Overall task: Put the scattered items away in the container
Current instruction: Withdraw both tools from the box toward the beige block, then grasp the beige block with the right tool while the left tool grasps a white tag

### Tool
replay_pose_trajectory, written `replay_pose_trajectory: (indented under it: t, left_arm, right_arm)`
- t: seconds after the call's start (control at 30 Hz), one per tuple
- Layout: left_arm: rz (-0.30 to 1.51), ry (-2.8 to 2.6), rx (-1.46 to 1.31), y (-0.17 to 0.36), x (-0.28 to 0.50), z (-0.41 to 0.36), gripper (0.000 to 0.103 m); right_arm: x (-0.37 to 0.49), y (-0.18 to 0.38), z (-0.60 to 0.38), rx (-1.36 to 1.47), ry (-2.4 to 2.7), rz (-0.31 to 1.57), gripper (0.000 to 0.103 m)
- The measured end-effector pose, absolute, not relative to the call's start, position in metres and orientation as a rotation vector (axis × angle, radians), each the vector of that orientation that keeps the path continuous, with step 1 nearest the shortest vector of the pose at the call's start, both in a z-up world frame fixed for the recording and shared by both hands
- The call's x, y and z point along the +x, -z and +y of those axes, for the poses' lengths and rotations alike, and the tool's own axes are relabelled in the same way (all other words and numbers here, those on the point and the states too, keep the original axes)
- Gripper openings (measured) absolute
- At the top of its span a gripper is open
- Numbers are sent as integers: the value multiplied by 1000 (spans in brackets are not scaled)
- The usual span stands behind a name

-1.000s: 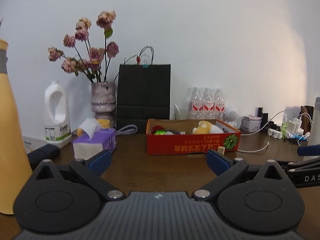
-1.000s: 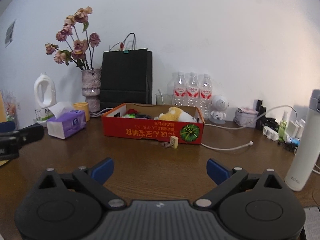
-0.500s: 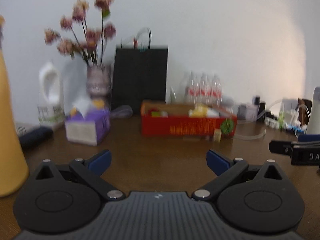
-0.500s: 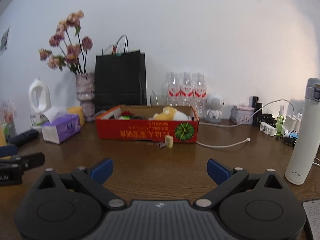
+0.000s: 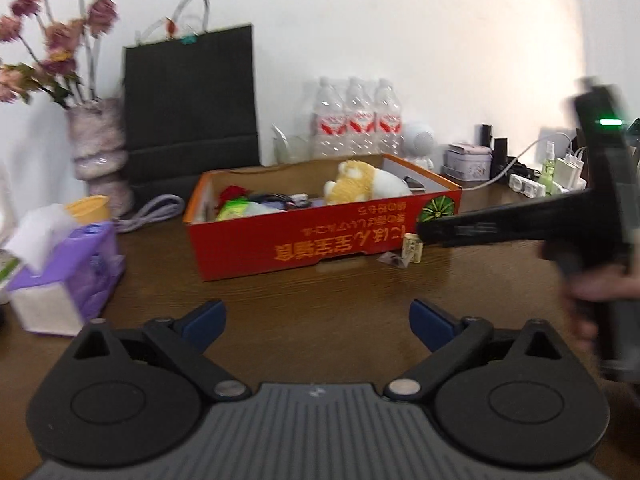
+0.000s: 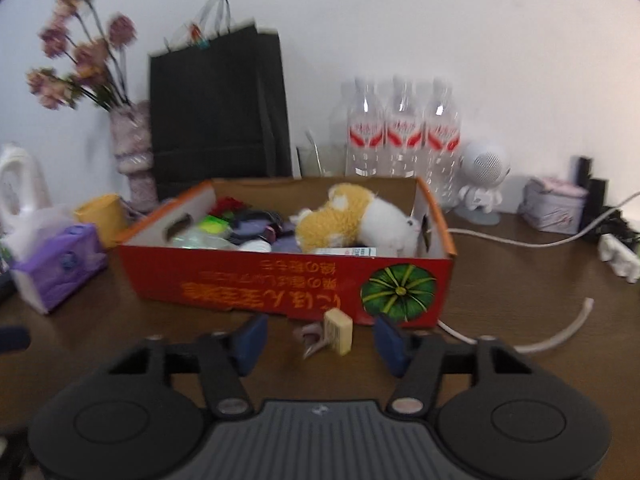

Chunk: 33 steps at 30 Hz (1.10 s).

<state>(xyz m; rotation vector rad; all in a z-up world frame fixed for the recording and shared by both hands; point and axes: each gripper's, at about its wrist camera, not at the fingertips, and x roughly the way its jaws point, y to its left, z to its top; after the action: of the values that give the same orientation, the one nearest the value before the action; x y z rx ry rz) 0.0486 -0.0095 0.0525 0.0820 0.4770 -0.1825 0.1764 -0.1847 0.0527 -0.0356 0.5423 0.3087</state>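
A red cardboard box (image 6: 248, 280) (image 5: 304, 248) stands on the brown table, holding a yellow-white plush toy (image 6: 352, 220) (image 5: 360, 188) and several small items. A small cream block (image 6: 339, 331) (image 5: 413, 249) and a crumpled pinkish scrap (image 6: 310, 338) (image 5: 392, 258) lie on the table against the box's front wall. My right gripper (image 6: 320, 344) is open, with the block and scrap between its blue fingertips. In the left wrist view its black body (image 5: 520, 228) reaches in from the right. My left gripper (image 5: 318, 322) is open and empty, back from the box.
A purple tissue box (image 5: 64, 280) (image 6: 56, 268) sits left of the box. Behind stand a black paper bag (image 6: 220, 108), a flower vase (image 6: 134, 148), three water bottles (image 6: 404, 132) and a white speaker figure (image 6: 482, 182). White cables (image 6: 560, 332) lie to the right.
Both grippers have moved forward toward the red box. The right one now has the cream block between its fingers, which have closed partway. The left view has turned right.
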Motion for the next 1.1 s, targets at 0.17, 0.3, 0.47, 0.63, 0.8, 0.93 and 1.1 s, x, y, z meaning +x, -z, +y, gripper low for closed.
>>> replay_pose_trajectory:
  t: [0.17,0.3,0.47,0.63,0.8,0.93,1.1]
  left_arm:
    - [522,233,89,-42,77,-23,89]
    - [563,329,53,-37,112,-42,81]
    - [616,296,27,-26,166,-77,78]
    - [653,213,7,-17,198,-101,61]
    - [659,179,41,-7,201,-110,35]
    - [654,164,36,-7,197,-109,12]
    - [645,151,17,-12,181,-104,7]
  right_arm:
    - [210,-35,-181,-29,-289,596,13]
    - [201,-40,-207,62,-278,553,12]
    - [181,-47,-258,227,-209,456,12]
    - [165,-44,-281,268,-175,425,12]
    - [154,-52,-290,299,-179,376,11]
    - [160,-45,-287,306,-185,434,11]
    - [162,-42,-276,234,-196,489,12]
